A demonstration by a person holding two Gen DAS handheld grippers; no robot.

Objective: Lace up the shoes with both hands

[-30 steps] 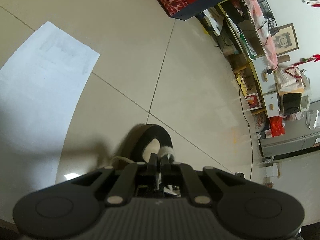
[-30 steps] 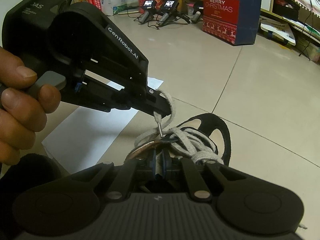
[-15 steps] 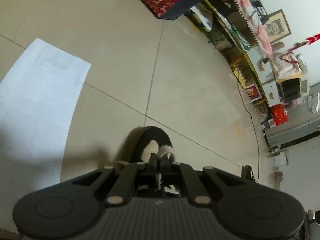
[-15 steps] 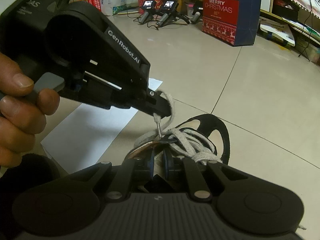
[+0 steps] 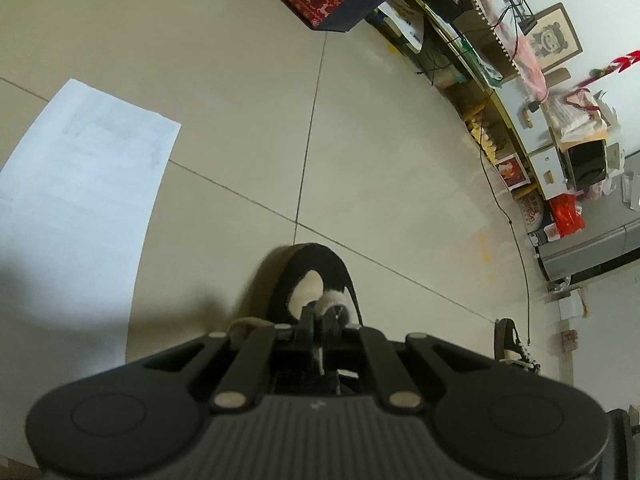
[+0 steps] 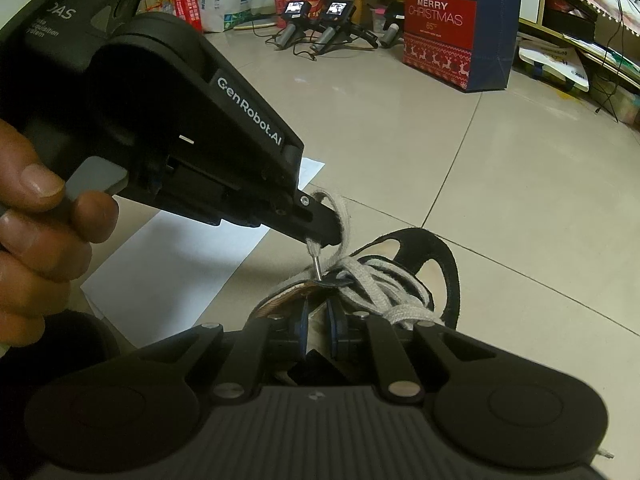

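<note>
A black shoe (image 6: 444, 264) with a pale insole lies on the tiled floor, and a thick grey lace (image 6: 376, 276) is piled loosely over its opening. My left gripper (image 6: 320, 236) comes in from the left above the shoe. It is shut on the lace's end, whose metal tip (image 6: 316, 266) points down at a brown flap of the upper. In the left wrist view this gripper (image 5: 320, 314) hides most of the shoe (image 5: 316, 260). My right gripper (image 6: 319, 320) sits low at the shoe's near side, its jaws closed narrowly on pale material of the upper.
A white paper sheet (image 6: 172, 260) lies on the floor left of the shoe. A hand (image 6: 36, 240) holds the left gripper. A Christmas box (image 6: 452, 40) and spare grippers (image 6: 316, 28) stand far back. A second shoe (image 5: 512, 344) and cluttered shelves (image 5: 500, 80) are to the right.
The left gripper has rolled slightly, so the floor and shelves look tilted in its view. It keeps hold of the lace end. The right gripper has stayed in place.
</note>
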